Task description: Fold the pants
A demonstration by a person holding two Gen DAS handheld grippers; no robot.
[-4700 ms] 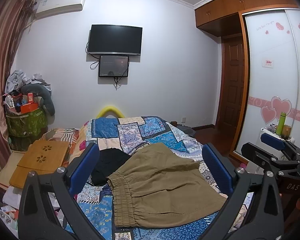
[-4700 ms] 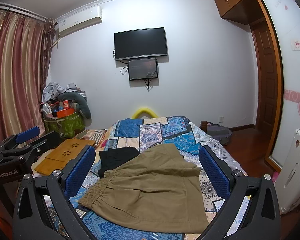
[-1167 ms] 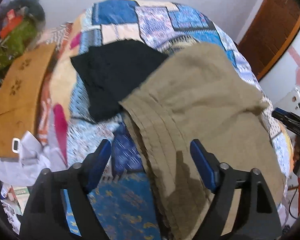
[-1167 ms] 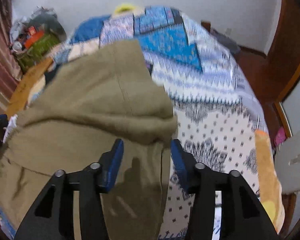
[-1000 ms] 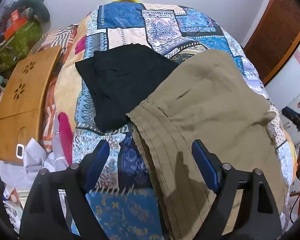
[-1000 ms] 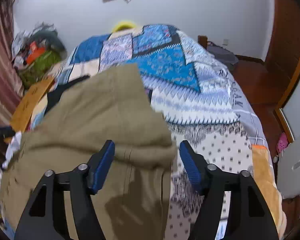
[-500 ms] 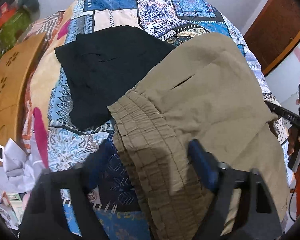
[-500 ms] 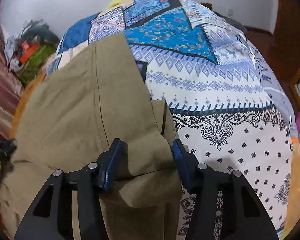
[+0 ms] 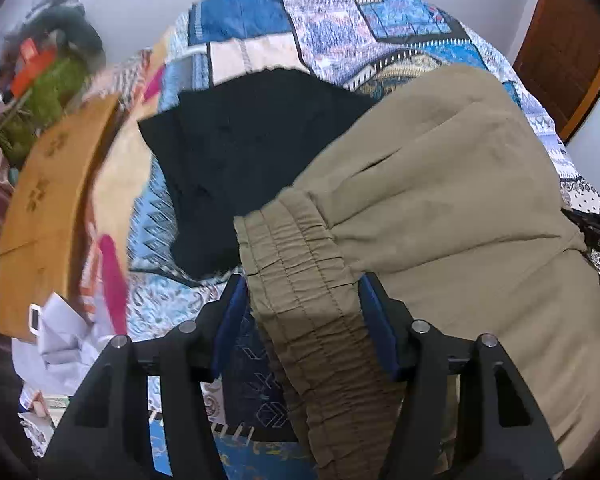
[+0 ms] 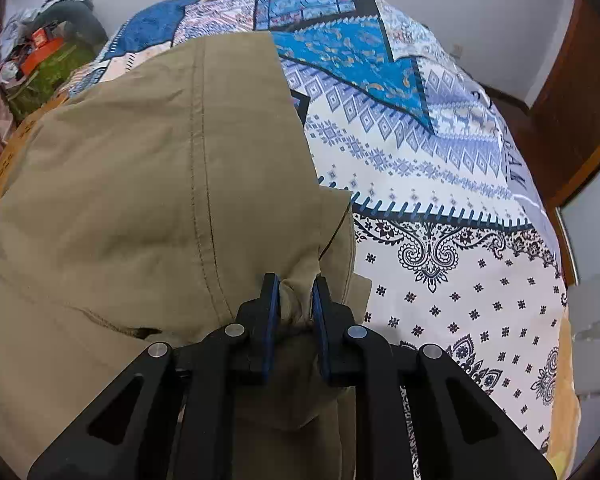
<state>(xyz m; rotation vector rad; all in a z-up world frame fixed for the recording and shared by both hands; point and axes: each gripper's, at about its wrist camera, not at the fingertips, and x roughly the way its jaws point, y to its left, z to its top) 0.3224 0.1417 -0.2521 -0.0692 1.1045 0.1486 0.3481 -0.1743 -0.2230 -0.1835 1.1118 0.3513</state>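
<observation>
The khaki pants (image 9: 440,208) lie spread on the bed (image 10: 440,208), over its patterned blue and white quilt, with the gathered elastic waistband (image 9: 300,280) at the near left and the leg fabric running away toward the far side. The left claw (image 9: 302,312) points steeply down at the waistband; its jaws are closing, the waistband corner stands between the blue pads (image 9: 230,316), and both pads sit at the edges of the cloth without visibly squeezing it. The right claw (image 10: 296,296) is clamped tight on a bunched pinch of khaki cloth at the pants' right edge, where a folded-over flap ends; the fabric puckers up between its pads. A black garment (image 9: 244,160) lies on the quilt just beyond the waistband, its near edge tucked under the khaki cloth. Left of the bed stands a wooden board (image 9: 48,200) with flower cut-outs, and beyond it a cluttered green basket (image 9: 40,108).
</observation>
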